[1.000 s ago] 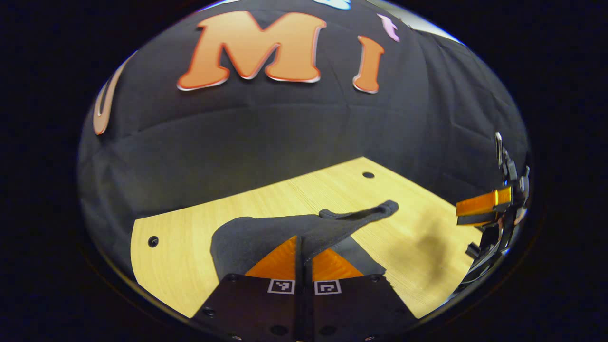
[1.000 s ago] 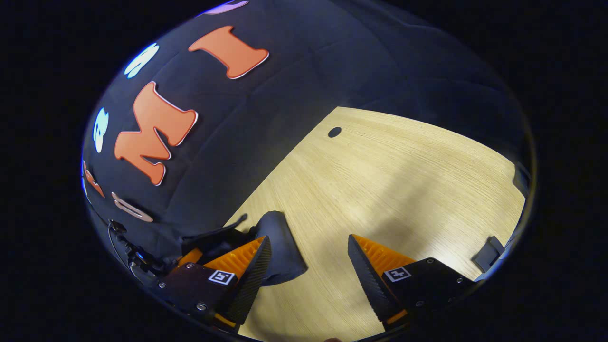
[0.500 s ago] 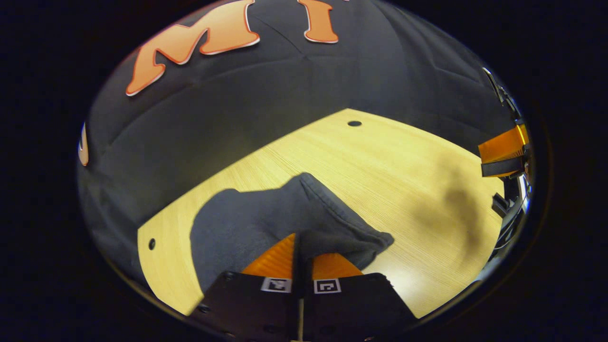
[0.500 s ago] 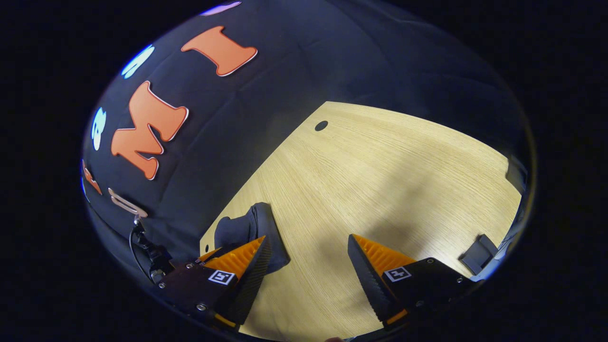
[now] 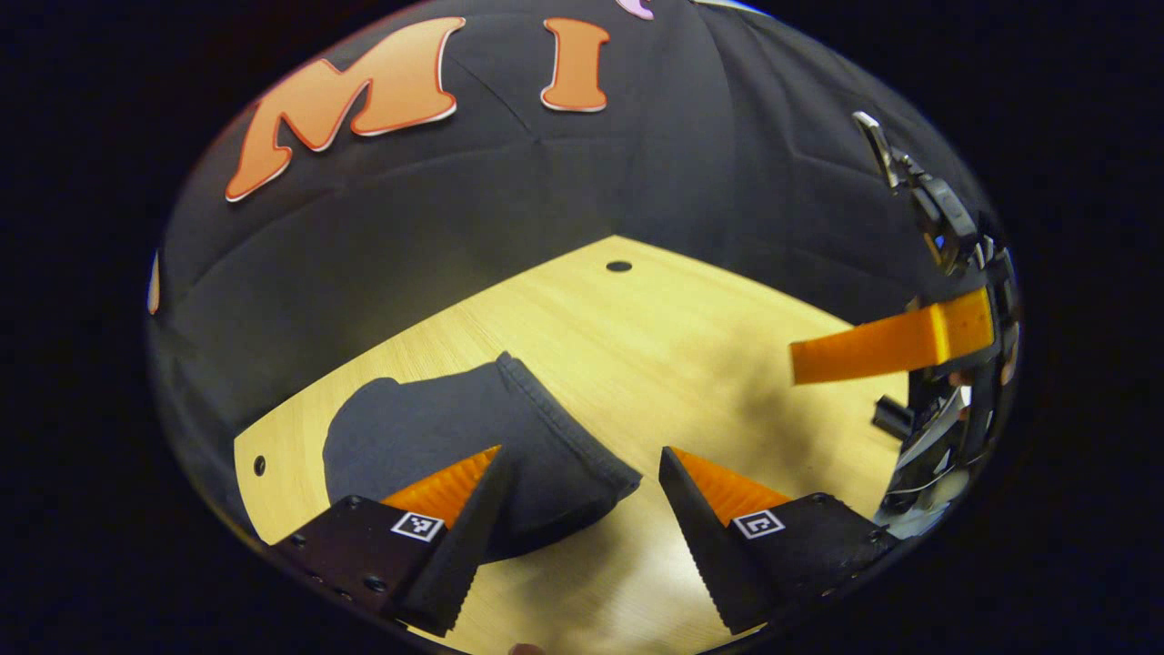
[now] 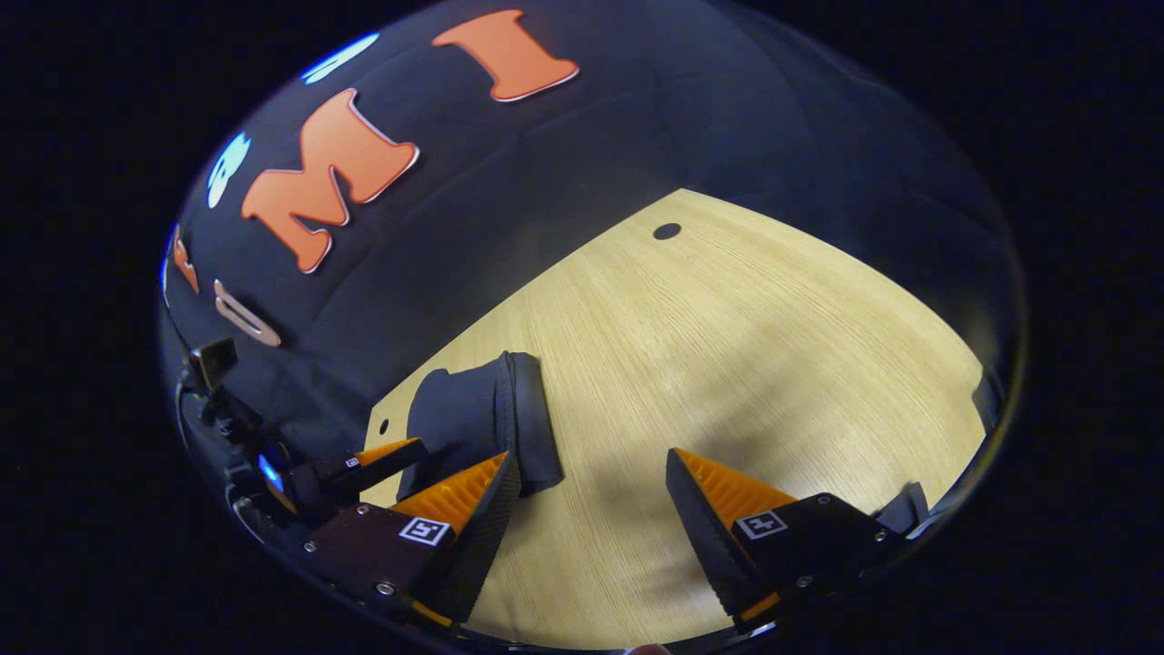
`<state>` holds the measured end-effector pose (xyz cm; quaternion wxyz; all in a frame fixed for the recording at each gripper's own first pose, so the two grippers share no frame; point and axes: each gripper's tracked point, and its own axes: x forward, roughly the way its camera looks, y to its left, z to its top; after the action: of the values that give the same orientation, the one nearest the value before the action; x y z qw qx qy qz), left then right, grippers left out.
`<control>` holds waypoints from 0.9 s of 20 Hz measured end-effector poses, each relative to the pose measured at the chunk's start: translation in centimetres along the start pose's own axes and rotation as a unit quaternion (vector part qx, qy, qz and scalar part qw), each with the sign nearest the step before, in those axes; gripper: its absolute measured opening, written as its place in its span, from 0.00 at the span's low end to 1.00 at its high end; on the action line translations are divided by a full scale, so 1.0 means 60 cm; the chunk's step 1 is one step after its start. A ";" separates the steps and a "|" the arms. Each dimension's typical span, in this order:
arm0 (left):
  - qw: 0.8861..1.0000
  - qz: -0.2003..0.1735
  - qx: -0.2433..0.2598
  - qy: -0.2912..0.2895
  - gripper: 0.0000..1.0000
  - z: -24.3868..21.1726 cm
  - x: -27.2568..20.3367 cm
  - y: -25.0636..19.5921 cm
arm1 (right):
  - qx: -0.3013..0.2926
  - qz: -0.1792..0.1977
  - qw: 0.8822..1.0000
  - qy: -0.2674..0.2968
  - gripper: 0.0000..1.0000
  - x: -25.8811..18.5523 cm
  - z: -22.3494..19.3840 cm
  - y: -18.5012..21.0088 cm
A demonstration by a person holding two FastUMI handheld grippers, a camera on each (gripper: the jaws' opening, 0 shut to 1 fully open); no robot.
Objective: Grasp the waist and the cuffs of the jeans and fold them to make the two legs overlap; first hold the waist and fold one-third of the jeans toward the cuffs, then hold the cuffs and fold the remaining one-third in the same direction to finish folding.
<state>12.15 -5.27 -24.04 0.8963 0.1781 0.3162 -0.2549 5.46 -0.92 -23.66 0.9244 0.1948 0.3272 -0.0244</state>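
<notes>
The jeans (image 5: 436,437) are a dark folded bundle lying flat on the wooden table (image 5: 637,337), hem edge toward the table's middle. My left gripper (image 5: 580,452) is open just above them; its left finger overlaps the bundle's near edge and nothing is between the jaws. One finger (image 5: 873,346) of the right gripper reaches in from the right, apart from the cloth. In the right gripper view the jeans (image 6: 482,414) lie just beyond my open right gripper (image 6: 591,457), beside its left finger. The left gripper's finger (image 6: 382,455) shows at the lower left, next to the bundle.
The table (image 6: 746,346) has small round holes (image 5: 618,267) (image 6: 667,231) near its far edge and one (image 5: 260,466) at the left corner. A small dark block (image 6: 909,505) sits at the right edge. The black cloth wall closes off the back.
My left gripper was shut on the jeans' folded edge and has opened, letting it go. The bundle now lies flat on the table. The right gripper stayed open and shifted slightly.
</notes>
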 end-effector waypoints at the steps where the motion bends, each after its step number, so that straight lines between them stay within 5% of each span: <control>1: 1.000 0.003 -0.009 -0.016 0.99 0.017 -0.024 0.007 | -0.015 0.004 1.000 0.000 0.98 -0.003 0.004 0.014; 8: 0.981 0.106 -0.073 -0.144 0.99 0.113 -0.224 0.132 | -0.156 0.014 0.986 -0.052 0.98 -0.040 0.068 0.122; 14: 0.935 0.258 -0.090 -0.227 0.98 0.064 -0.355 0.235 | -0.244 0.047 0.958 -0.142 0.98 -0.098 0.121 0.254; 18: 0.907 0.320 -0.113 -0.249 0.99 0.018 -0.421 0.287 | -0.273 0.071 0.938 -0.200 0.98 -0.125 0.134 0.331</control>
<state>5.57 16.78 -3.92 0.9934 0.0977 0.0356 0.0476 7.78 13.78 -6.54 0.9877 -0.0512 0.1149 0.0932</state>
